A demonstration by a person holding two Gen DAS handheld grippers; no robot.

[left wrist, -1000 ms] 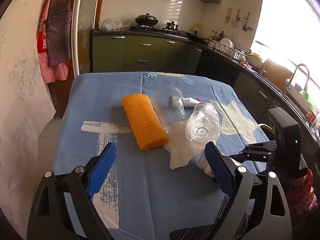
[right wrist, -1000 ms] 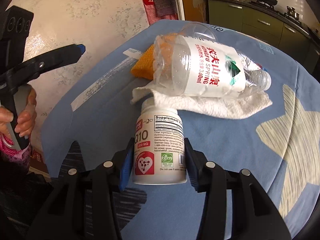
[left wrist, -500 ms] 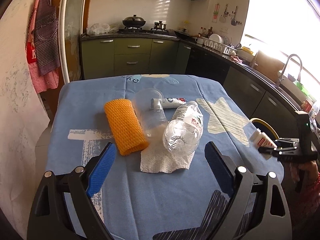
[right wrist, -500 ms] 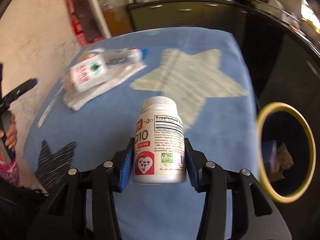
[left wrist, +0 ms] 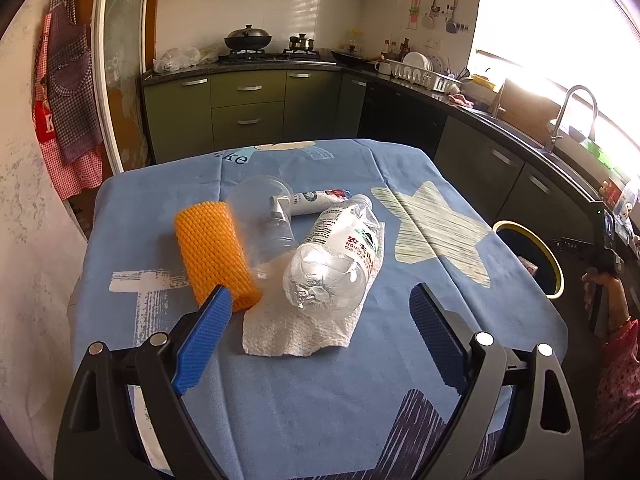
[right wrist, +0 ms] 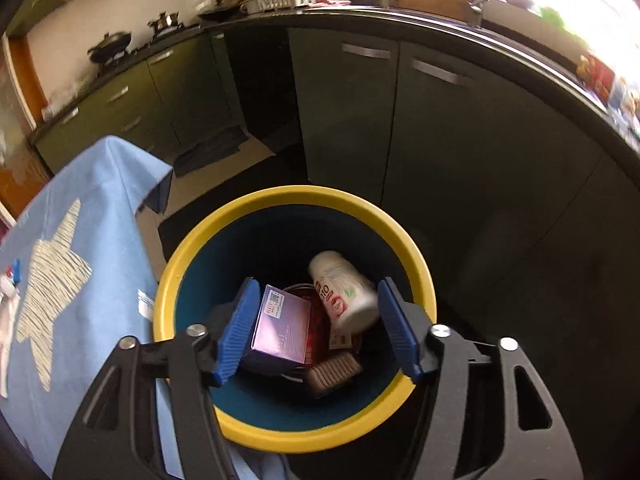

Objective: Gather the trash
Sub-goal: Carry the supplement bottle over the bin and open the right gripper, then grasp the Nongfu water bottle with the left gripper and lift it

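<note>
My right gripper [right wrist: 318, 328] is open above a yellow-rimmed bin [right wrist: 224, 224]; the white supplement bottle [right wrist: 344, 292] is inside it, free of the jaws, beside a purple box [right wrist: 280, 328] and biscuits [right wrist: 334, 368]. My left gripper [left wrist: 316, 340] is open and empty above the blue table [left wrist: 320, 400]. Ahead of it lie a crushed clear water bottle [left wrist: 340, 256] on a white paper towel [left wrist: 296, 332], an orange mesh sleeve [left wrist: 212, 252], a clear plastic cup [left wrist: 264, 216] and a tube [left wrist: 316, 200]. The bin [left wrist: 556, 264] stands right of the table.
Dark green kitchen cabinets [left wrist: 248, 108] and a counter with a stove and sink run along the back and right. An apron [left wrist: 68, 92] hangs at the left wall. The table's edge [right wrist: 132, 208] is just left of the bin.
My right gripper swung from over the table to above the bin and opened, letting the supplement bottle go into it. My left gripper stayed open, with the view shifting slightly.
</note>
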